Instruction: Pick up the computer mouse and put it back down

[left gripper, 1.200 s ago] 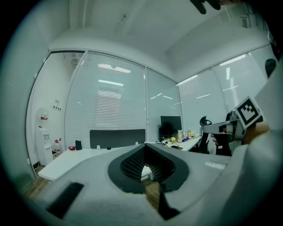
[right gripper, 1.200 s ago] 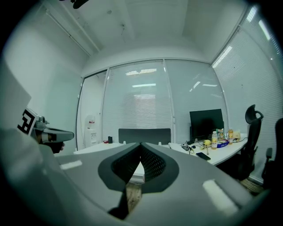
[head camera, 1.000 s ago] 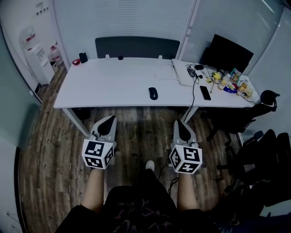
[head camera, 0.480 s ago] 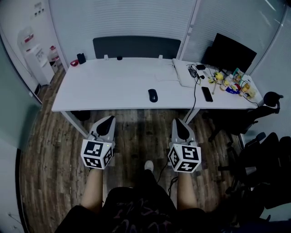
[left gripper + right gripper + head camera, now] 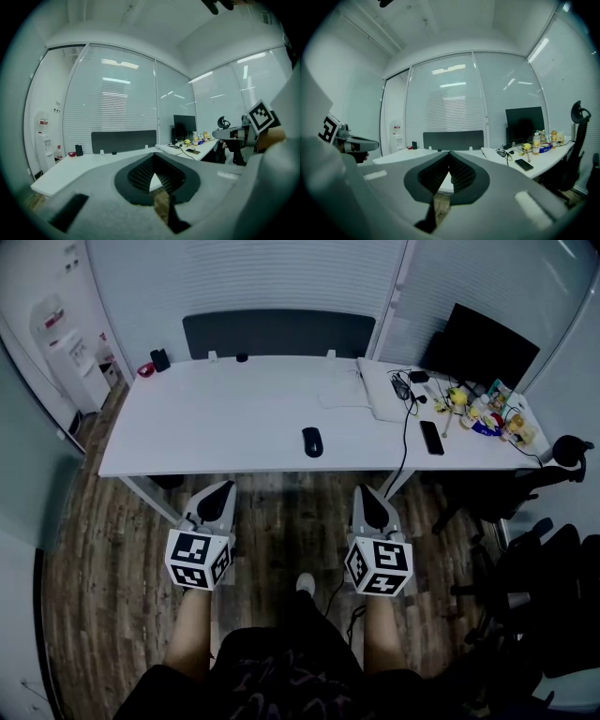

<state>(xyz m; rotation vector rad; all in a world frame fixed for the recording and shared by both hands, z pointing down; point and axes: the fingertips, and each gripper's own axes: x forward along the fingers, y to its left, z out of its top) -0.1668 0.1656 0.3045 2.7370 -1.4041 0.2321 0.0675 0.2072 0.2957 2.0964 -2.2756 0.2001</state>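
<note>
Head view: left tool (image 5: pixel 225 487) and right tool (image 5: pixel 367 493) clenched empty above wood floor (image 5: pixel 291 521), before white desk (image 5: pixel 225 418) bearing mouse (image 5: pixel 312 442).

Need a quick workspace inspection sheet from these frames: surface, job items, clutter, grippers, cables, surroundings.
Surface: white desk, mostly bare.
Job's things: computer mouse near front edge, untouched.
Clutter: phone, bottles, small items at right end by monitor.
Grippers: left gripper and right gripper shut, empty, over floor short of desk.
Cables: black cable crosses right end, drops over front edge.
Surroundings: water dispenser left, office chairs right.
</note>
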